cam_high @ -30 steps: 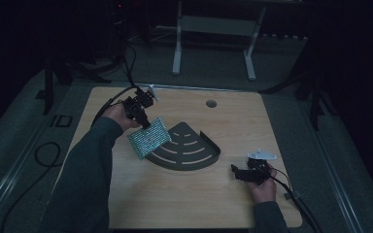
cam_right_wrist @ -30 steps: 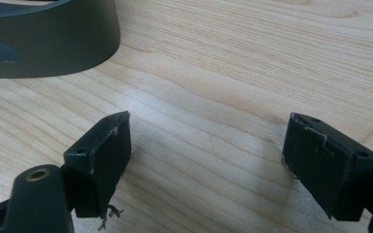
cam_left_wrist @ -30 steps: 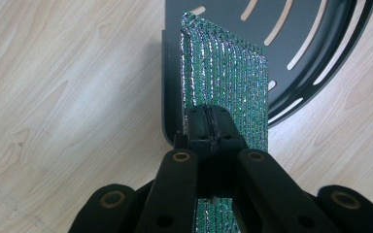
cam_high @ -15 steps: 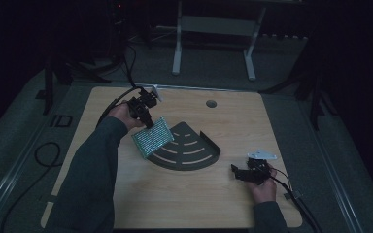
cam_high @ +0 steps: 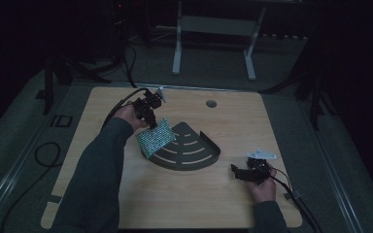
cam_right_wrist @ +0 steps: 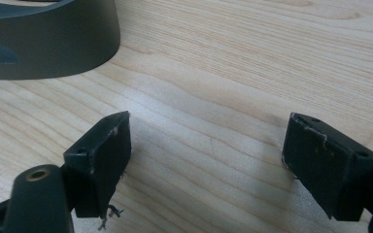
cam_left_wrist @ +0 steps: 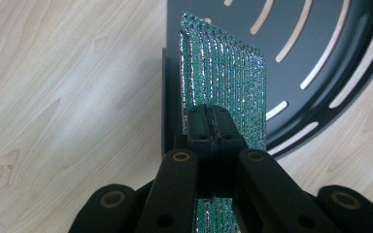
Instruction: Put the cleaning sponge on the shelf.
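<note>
Over the dark slotted tray [cam_left_wrist: 320,58], the left gripper [cam_left_wrist: 209,127] pinches the thin, light, floppy green scouring pad [cam_left_wrist: 223,82] near one edge; the right gripper [cam_right_wrist: 206,160] rests spread.

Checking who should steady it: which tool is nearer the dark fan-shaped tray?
Left. The left tool holds a green sparkly pad over the dark fan-shaped tray at its left edge; the right tool rests open on the table, off its right corner.

High view very dim and murky, gripper views bright, sharp, soft shadows
</note>
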A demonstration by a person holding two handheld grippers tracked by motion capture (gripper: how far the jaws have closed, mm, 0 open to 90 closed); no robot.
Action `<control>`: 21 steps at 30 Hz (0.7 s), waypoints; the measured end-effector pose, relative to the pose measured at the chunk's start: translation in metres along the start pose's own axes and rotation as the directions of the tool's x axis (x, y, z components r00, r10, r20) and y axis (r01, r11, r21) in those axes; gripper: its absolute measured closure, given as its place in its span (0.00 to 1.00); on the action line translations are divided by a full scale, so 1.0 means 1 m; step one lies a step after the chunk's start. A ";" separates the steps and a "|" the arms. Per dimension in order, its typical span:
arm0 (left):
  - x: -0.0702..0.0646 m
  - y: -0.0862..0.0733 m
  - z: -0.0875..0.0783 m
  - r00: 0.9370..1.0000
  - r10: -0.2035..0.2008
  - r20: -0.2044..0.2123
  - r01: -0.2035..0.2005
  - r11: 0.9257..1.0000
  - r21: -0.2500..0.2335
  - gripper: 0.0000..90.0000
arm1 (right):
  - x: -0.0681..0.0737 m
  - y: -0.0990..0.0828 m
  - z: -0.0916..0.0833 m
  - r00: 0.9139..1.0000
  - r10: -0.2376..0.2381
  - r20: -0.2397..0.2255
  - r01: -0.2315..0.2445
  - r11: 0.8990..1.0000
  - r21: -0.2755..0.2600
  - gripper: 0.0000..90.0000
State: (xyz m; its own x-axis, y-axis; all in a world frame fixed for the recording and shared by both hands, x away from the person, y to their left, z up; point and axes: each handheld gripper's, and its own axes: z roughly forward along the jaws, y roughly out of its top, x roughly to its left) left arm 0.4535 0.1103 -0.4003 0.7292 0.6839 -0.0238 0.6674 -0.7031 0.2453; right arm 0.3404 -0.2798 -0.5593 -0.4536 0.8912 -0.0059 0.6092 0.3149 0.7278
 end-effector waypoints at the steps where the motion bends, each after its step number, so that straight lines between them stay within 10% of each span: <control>1: 0.000 0.001 0.001 1.000 0.001 -0.003 -0.001 1.000 -0.001 1.00 | 0.000 0.000 0.000 1.000 0.000 0.000 0.000 1.000 0.000 0.19; 21: 0.006 0.008 0.015 1.000 -0.016 -0.024 0.015 1.000 -0.006 1.00 | 0.000 0.000 0.000 1.000 0.002 0.000 -0.002 1.000 0.000 0.19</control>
State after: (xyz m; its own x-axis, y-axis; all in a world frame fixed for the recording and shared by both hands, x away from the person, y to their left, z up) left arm 0.4653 0.1061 -0.4126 0.7150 0.6991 -0.0047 0.6777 -0.6913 0.2505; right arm 0.3403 -0.2797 -0.5593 -0.4528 0.8916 -0.0044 0.6103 0.3135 0.7275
